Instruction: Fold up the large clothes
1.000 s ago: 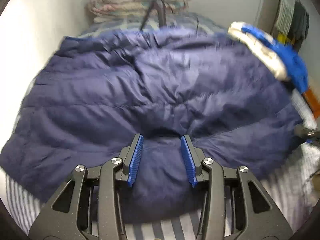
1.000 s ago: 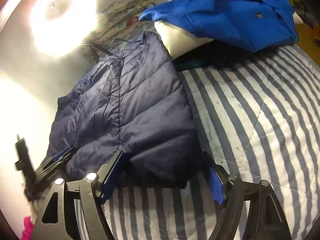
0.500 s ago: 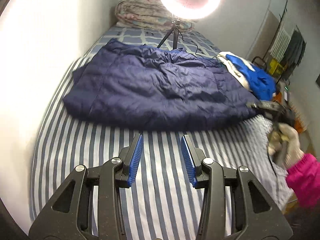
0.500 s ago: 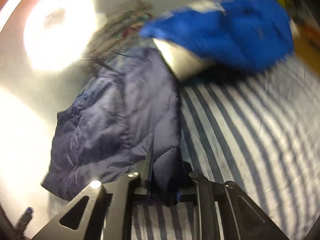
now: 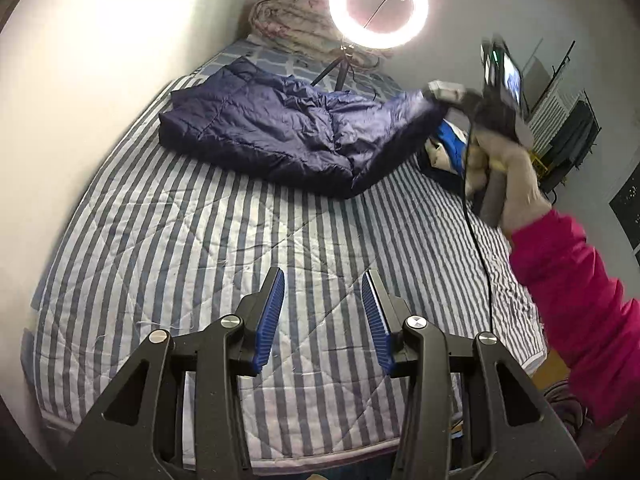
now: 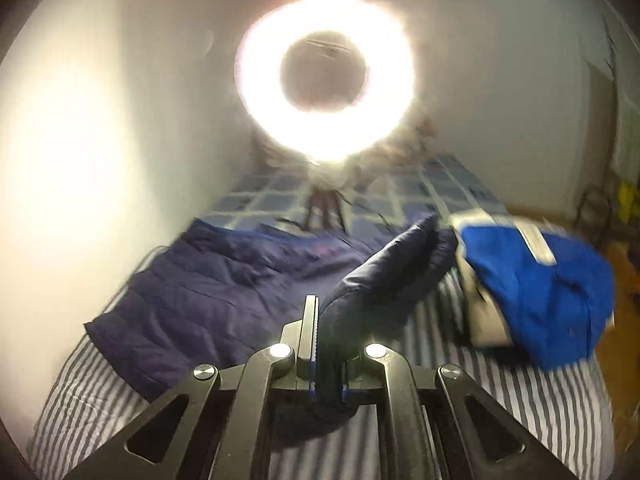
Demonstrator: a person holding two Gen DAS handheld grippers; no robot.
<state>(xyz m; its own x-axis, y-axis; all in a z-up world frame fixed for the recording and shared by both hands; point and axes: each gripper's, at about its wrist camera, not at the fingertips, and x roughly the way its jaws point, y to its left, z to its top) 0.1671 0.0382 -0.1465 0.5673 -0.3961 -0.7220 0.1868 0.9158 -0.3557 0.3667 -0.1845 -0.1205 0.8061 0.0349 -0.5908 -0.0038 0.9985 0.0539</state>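
Observation:
A dark navy puffer jacket [image 5: 272,136] lies rumpled across the far half of the striped bed [image 5: 200,260]. My right gripper [image 5: 444,94], held in a gloved hand, has one end of the jacket raised off the bed. In the right wrist view the right gripper [image 6: 330,344] has its jaws closing tight on a fold of the jacket [image 6: 208,292], with the pads pressing the fabric. My left gripper [image 5: 323,280] hangs open above bare sheet, well short of the jacket, with nothing between its blue pads.
A lit ring light [image 5: 378,4] on a tripod stands behind the jacket. A bright blue garment [image 6: 536,280] on a pale pile sits right of it. A rolled quilt [image 5: 288,20] lies at the head. A pink sleeve [image 5: 576,280] crosses the right; a wall runs along the left.
My left gripper drew back and up from the jacket to bare sheet. My right gripper went from open around the jacket's edge to shut on it, then lifted that end.

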